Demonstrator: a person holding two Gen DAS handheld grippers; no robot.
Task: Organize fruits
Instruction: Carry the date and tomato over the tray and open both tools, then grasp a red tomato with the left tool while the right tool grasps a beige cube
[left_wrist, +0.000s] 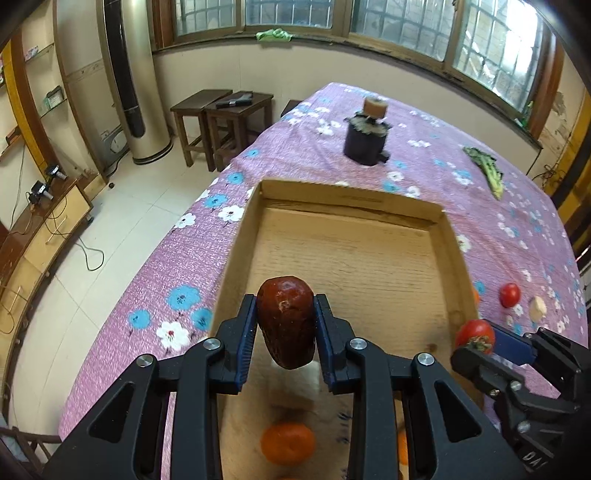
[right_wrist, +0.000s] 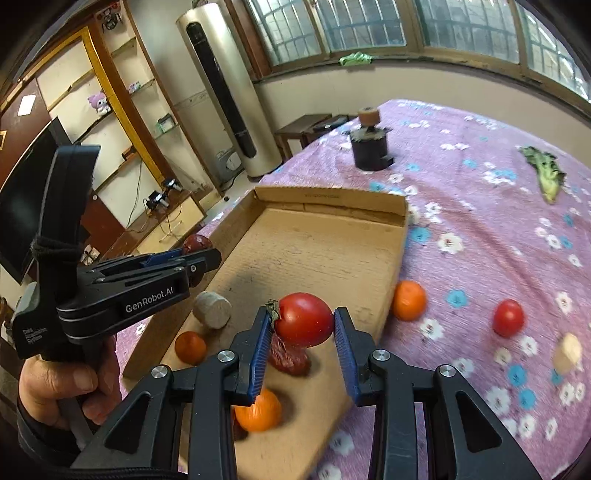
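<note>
Nearest the lens in each wrist view is a loaded claw. The left claw (left_wrist: 285, 325) is closed on a dark red date (left_wrist: 285, 323), pads pressing its two flanks so that it stands lengthwise between them, blunt end upward; its skin is glossy, wrinkled, with a pale scuff near the middle. The right claw (right_wrist: 303, 325) grips a red tomato (right_wrist: 304, 319), smooth and shiny, its dried green calyx (right_wrist: 272, 308) against the left pad. Both claws point downward over the near end of the cardboard tray (right_wrist: 400, 236), apparently so that each fruit can be lowered onto its floor.

Beneath them, inside the tray, lie fruits judged already sorted: an orange mandarin (right_wrist: 258, 410) nearest, a second dark red fruit (right_wrist: 290, 360) directly under the tomato, a small red-orange fruit (right_wrist: 190, 347) toward the left wall, and a pale cylindrical piece (right_wrist: 212, 309) of uncertain kind just beyond it. The far half of the tray is bare.

Outside the tray's right wall, on the tabletop with the floral purple cloth (right_wrist: 480, 206), a mandarin (right_wrist: 409, 300) touches or nearly touches the wall; a tomato (right_wrist: 509, 317) and a blurred pale piece (right_wrist: 567, 352) lie farther right, presumably awaiting collection.

Farthest are a green leafy vegetable (right_wrist: 546, 173) and a dark container with a cork-like top (right_wrist: 369, 147), well apart from the fruits.
</note>
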